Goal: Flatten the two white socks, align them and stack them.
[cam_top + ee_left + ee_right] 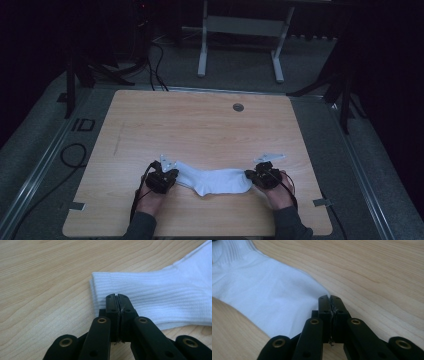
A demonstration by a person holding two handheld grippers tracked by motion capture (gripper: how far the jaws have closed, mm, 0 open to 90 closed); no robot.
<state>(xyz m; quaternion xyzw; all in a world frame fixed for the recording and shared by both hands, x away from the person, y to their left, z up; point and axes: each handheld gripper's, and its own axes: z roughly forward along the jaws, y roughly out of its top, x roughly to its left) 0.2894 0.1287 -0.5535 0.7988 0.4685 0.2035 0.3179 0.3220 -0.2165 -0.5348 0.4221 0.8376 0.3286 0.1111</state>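
Lying flat across the near part of the wooden tabletop point(200, 125) is a white sock point(215, 181), stretched sideways between the two grippers, so each one is sitting at an end of it. The left gripper point(172, 173) is working the ribbed cuff end: in the left gripper view its fingers point(112, 305) are clenched tight with the cuff's edge running right up under their tips, and it looks like a bit of fabric is caught in the seam between them, the rest of the sock point(160, 297) spreading off beyond and to the right of the fingers. The right gripper point(251, 174) is doing the same at the toe end: its fingers point(336, 307) are pressed together too, the toe tip meeting them just at their front left corner, with a thin sliver of white showing between them, and the sock point(262, 295) is fanning out to the left. Both hands are resting low on the tabletop behind the grippers.
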